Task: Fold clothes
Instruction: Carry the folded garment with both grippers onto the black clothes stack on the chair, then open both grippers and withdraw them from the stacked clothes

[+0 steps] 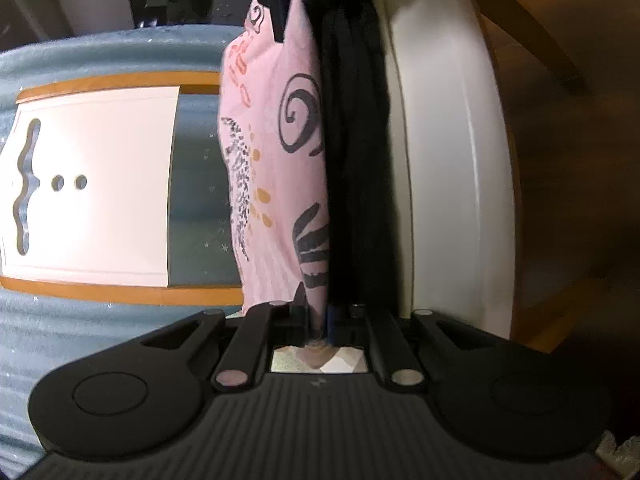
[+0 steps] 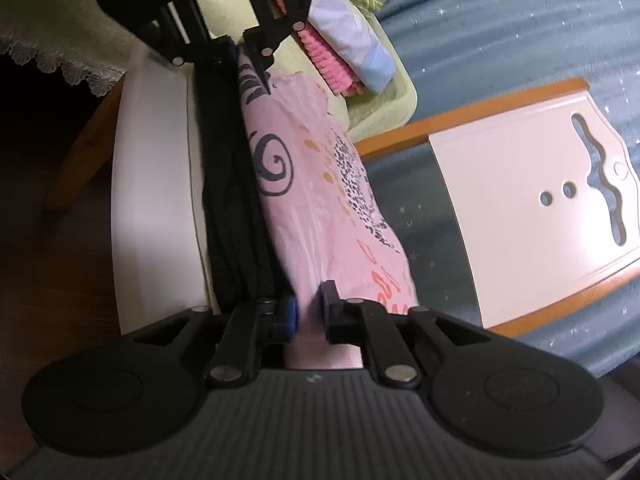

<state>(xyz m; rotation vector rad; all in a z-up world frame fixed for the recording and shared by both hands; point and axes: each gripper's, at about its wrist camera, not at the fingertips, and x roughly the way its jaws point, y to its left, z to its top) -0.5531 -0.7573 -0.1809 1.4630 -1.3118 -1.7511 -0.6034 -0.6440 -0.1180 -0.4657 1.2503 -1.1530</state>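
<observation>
Blue star-speckled bedding (image 1: 120, 52) fills the background, with a white headboard panel (image 1: 92, 184) framed in orange wood at 9 o'clock in the left wrist view. Stretched between the two tools is a pink printed garment (image 1: 272, 168), folded lengthwise, with a black garment (image 1: 352, 160) lying along its side against a white rail (image 1: 440, 160). The left gripper (image 1: 320, 320) is clenched on the near end of the pink cloth; the right gripper (image 2: 308, 316) has its blue-padded fingers (image 2: 290, 316) closed on the opposite end. Each tool appears at 12 o'clock in the other's view, so the cloth is held taut between them, probably to keep the fold straight. At 1 o'clock in the right view, folded items (image 2: 344, 40) sit stacked on a pale green cushion (image 2: 376, 116).
</observation>
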